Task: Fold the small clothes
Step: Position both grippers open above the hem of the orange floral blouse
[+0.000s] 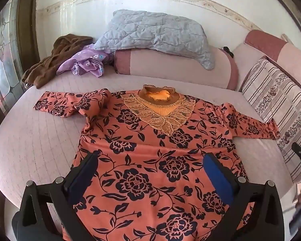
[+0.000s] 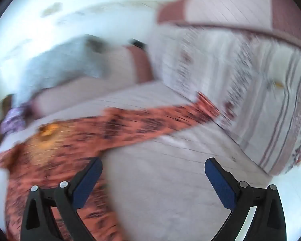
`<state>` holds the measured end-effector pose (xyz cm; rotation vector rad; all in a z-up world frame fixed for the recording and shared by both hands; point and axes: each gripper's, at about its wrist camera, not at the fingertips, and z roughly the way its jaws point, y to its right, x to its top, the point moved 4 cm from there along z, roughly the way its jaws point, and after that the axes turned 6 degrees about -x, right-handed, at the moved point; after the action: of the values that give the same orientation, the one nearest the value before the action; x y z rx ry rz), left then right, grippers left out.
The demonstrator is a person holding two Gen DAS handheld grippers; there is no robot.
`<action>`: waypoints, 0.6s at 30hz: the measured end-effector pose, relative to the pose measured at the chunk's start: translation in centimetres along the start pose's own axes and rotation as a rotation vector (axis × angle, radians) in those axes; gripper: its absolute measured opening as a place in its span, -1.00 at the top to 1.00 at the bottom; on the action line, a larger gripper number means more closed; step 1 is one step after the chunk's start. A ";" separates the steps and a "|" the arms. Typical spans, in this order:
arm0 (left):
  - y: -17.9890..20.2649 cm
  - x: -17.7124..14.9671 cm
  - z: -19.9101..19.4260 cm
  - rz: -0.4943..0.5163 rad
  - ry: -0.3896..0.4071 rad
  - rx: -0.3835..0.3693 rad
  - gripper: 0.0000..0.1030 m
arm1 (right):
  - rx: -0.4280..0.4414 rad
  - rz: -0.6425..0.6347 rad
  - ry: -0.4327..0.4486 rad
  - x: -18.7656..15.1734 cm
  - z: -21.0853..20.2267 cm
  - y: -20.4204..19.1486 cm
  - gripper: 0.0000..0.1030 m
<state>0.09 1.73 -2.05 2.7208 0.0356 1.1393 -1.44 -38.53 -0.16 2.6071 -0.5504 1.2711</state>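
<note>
An orange blouse with dark flowers [image 1: 150,152] lies spread face up on the bed, collar [image 1: 158,94] at the far side. Its left sleeve [image 1: 70,104] is partly bunched; its right sleeve [image 1: 248,124] stretches toward the cushions. My left gripper [image 1: 150,162] is open and empty, hovering over the blouse's lower body. In the blurred right wrist view the blouse [image 2: 74,140] lies at left with its sleeve [image 2: 170,116] reaching right. My right gripper [image 2: 153,167] is open and empty over the bare sheet beside the blouse.
A pinkish bed sheet [image 1: 36,144] covers the bed. A grey quilted pillow [image 1: 156,32] rests on a pink bolster [image 1: 170,68]. Brown [image 1: 56,58] and purple [image 1: 86,62] clothes lie at the far left. Striped cushions [image 1: 277,102] line the right side.
</note>
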 end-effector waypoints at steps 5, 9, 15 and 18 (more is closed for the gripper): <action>-0.6 -0.5 -0.5 -0.009 0.009 0.008 -1.00 | 0.201 -0.112 0.030 -1.9 -4.7 -7.7 -1.00; -1.6 -1.0 -0.6 -0.023 0.008 0.015 -1.00 | 0.286 -0.185 0.014 -5.1 -7.0 -13.4 -1.00; -2.6 -1.2 -0.8 -0.032 0.010 0.028 -1.00 | 0.343 -0.234 -0.035 -7.0 -7.9 -18.0 -1.00; -2.9 -1.1 -0.7 -0.040 0.010 0.027 -1.00 | 0.355 -0.248 -0.035 -6.9 -8.3 -18.3 -1.00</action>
<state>-1.09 4.60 -2.88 2.7249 0.1066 1.1503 -3.82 -17.38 -0.66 2.8679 0.0019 1.3441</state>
